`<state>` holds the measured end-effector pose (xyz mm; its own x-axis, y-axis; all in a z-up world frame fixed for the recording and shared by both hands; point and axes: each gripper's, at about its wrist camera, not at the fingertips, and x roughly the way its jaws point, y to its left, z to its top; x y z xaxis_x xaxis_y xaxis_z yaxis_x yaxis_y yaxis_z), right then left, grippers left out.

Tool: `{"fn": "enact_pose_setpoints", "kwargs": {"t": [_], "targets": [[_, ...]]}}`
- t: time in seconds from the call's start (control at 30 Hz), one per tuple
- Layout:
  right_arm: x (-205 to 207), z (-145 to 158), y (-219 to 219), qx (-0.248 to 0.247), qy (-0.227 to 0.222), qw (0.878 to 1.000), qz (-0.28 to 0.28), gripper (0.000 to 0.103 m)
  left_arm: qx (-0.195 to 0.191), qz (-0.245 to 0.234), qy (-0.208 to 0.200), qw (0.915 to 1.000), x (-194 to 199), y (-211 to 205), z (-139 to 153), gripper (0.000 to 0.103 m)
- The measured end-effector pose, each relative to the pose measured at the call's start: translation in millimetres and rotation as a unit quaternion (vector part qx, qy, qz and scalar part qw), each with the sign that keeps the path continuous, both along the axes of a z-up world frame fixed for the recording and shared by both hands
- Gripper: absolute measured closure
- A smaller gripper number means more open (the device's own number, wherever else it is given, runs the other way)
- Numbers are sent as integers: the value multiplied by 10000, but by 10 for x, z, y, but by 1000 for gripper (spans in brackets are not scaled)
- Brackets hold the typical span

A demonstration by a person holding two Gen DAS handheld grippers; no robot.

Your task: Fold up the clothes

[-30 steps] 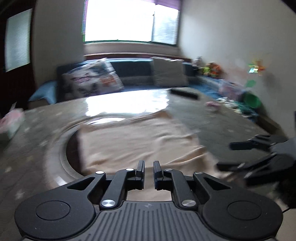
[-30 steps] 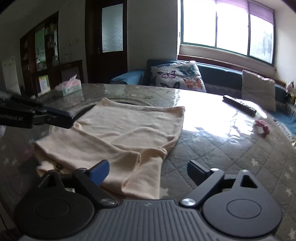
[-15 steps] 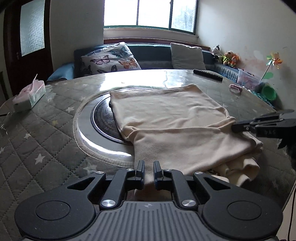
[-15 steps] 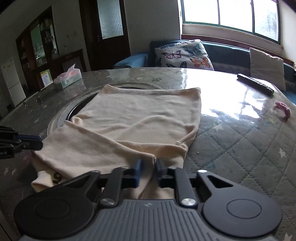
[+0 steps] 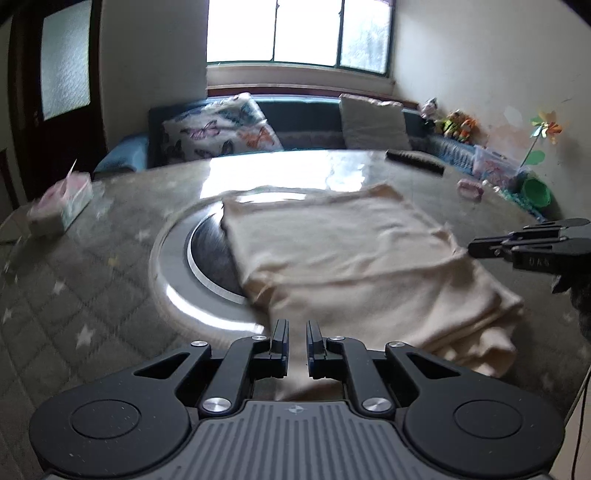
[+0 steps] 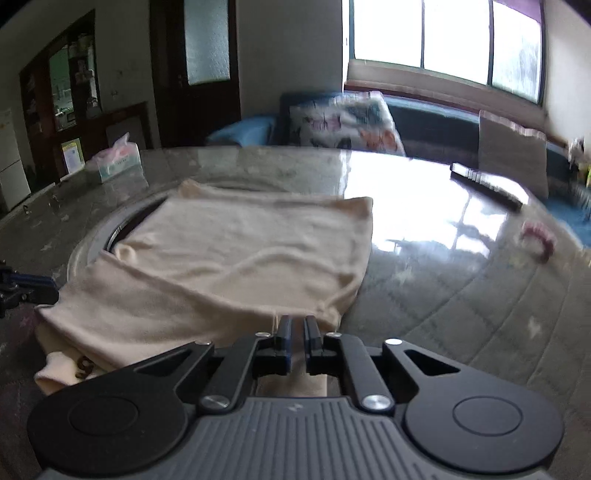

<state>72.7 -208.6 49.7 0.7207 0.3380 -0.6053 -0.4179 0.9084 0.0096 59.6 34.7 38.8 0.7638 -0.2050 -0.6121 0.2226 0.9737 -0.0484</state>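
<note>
Garment (image 6: 236, 258) nearer; remote (image 6: 484, 184) right-view-sharper.

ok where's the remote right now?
The remote lies on the glossy far right part of the table, beyond the beige garment, near the sofa.

A home living room: cushioned sofa (image 5: 303, 125), window (image 5: 295, 31), tissue box (image 5: 61, 208).
</note>
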Motion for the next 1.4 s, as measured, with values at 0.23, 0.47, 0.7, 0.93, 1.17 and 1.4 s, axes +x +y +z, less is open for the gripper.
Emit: {"fn": "enact_pose_setpoints", "kwargs": {"t": [0.23,0.47,0.7,0.93,1.17,1.4], "targets": [[11,3,209,150,176,9973,701,90,17,-183,108,9998,346,-176,-64,92],[50,-130,233,2,396,9960,796,84,129,-203,275,9993,456,-151,-206,92],[-187,-133,160,-239,375,9936,1041,81,192,-250,247,9992,348,-102,-200,90],[-194,-13,153,-184,163,9940,1069,81,215,-237,195,9993,454,-133,-158,90],[32,-73,259,-95,151,9938,1100,81,423,-496,179,9977,359,-157,-137,84],[-29,-86,213,-288,204,9920,1216,73,982,-1253,-13,9872,-64,-195,-67,70]]}}
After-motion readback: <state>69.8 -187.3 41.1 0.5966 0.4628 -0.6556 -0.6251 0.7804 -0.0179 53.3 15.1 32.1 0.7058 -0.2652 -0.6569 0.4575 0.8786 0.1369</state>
